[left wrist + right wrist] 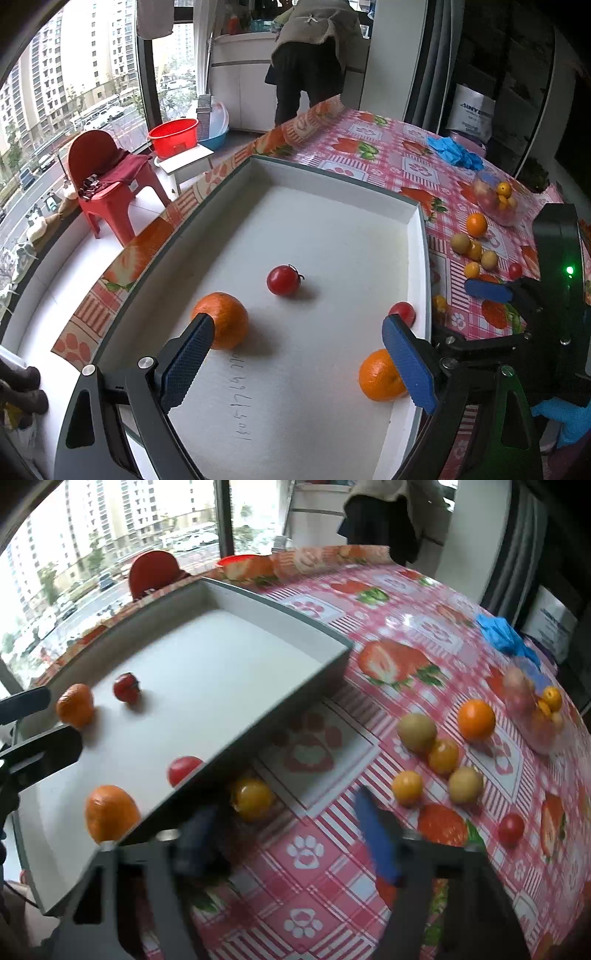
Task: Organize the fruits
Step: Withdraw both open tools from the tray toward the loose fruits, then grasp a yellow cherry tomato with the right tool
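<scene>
Right now your left gripper (297,363) hangs over the near end of the white tray (332,177) with its blue pads spread wide and nothing between them. Inside the tray lie four fruits: an orange (225,319) just beyond the left pad, a second orange (380,376) tucked behind the right pad at the near right, a stemmed red tomato (283,280) near the middle, and another red tomato (402,313) against the right wall.

Your right gripper (291,834) is over the strawberry-print tablecloth (406,602), just right of the tray's outer wall, its fingers parted and empty; the left finger (199,842) is motion-blurred. A small yellow fruit (253,799) sits just beyond that finger, close beside the tray wall.

Farther right on the cloth you have a loose cluster: a greenish-brown fruit (417,732), an orange (476,719), two more yellow fruits (443,756) (407,788), a pale round fruit (465,784) and a lone red tomato (511,829). A clear bag (532,716) of fruit lies at the far right.
</scene>
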Action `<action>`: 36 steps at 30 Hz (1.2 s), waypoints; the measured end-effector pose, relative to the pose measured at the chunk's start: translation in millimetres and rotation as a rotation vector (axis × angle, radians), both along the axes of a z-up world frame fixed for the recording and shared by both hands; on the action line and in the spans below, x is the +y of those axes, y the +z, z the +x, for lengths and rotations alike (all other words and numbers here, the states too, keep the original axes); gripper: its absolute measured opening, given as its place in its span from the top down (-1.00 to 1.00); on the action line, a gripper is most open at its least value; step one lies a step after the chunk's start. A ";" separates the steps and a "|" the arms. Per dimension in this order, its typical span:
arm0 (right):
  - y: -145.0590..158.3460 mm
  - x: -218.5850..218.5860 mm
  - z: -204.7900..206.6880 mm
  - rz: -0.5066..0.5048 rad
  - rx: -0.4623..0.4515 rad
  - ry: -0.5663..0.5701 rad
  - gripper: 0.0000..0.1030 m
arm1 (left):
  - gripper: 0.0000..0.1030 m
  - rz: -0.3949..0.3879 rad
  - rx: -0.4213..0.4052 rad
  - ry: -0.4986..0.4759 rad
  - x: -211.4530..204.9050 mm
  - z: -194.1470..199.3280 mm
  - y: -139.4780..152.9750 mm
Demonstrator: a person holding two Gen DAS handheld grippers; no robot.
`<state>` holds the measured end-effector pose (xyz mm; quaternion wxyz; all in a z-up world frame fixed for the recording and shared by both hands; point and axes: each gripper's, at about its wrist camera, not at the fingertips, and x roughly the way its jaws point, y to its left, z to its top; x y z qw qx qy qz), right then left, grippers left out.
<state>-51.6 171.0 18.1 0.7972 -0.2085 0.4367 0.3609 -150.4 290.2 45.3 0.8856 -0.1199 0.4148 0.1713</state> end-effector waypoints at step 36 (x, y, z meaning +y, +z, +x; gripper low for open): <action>5.0 -219.2 -12.2 0.186 0.112 -0.445 0.53 | -0.38 0.018 0.145 -0.292 -142.7 144.9 -38.5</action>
